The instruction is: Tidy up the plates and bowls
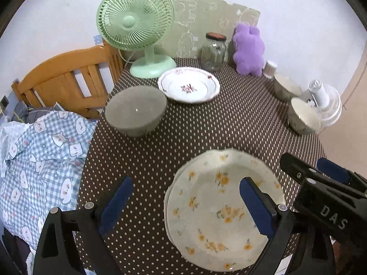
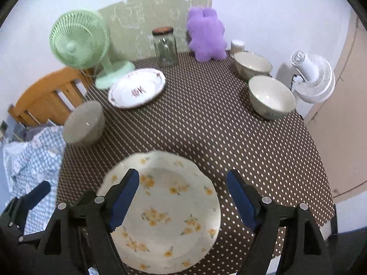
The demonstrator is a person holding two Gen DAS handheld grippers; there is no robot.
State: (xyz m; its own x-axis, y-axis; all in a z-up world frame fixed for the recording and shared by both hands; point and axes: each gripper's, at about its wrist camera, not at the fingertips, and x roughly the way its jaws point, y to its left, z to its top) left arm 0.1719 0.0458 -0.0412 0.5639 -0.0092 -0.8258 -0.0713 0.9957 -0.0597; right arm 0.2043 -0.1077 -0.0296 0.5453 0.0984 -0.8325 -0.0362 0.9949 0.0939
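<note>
Brown polka-dot cloth covers the desk (image 2: 206, 126), which backs onto a pale wall, with a wooden bed frame (image 1: 68, 78) and checked bedding (image 1: 43, 160) close along its left edge and a beige door (image 2: 344, 114) past its right edge. Most of the open cloth lies in the middle, between the near stack and the things along the back.

At the near edge sits a stack of yellow-flowered plates (image 2: 165, 210), the upper one slightly offset on the one under it. A green fan (image 1: 135, 23) stands at the back left corner, and a white fan (image 2: 312, 78) stands off the right edge. A pink-flowered plate (image 1: 189, 87) lies in front of the green fan's base. A grey bowl (image 1: 135, 110) sits near the left edge. Two cream bowls, one nearer (image 2: 271, 96) and one farther (image 2: 252, 65), sit close to the right edge. A purple plush toy (image 2: 206, 36) and a glass jar (image 2: 165, 45) stand at the back.

Both grippers hover over the flowered stack. The left gripper (image 1: 185, 206) has its fingers spread and grasps nothing. The right gripper (image 2: 183, 201) likewise has its fingers released, clear of the plate beneath.
</note>
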